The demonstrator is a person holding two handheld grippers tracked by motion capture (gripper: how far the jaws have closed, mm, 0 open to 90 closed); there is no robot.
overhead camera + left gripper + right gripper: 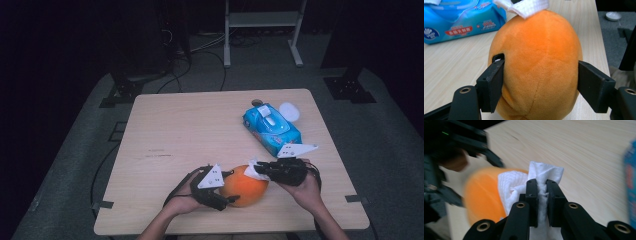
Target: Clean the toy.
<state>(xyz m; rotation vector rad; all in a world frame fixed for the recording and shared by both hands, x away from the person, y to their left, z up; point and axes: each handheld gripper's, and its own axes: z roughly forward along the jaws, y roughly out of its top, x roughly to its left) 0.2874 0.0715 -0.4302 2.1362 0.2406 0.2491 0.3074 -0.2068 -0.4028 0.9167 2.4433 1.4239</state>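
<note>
An orange plush ball (245, 186) rests near the table's front edge. My left gripper (231, 186) is shut on the ball (539, 67), its jaws pressing into both sides. My right gripper (260, 169) is shut on a white wet wipe (541, 182), pinched between the two jaws. The wipe (253, 170) lies against the upper right side of the ball, and in the left gripper view the wipe (526, 6) drapes over the ball's far end. In the right gripper view the ball (482, 197) sits just left of the wipe.
A blue wet-wipe pack (271, 129) lies at the right rear of the wooden table (185, 135), with a white lid (289, 111) beside it. A metal frame (262, 30) and cables stand on the floor behind the table.
</note>
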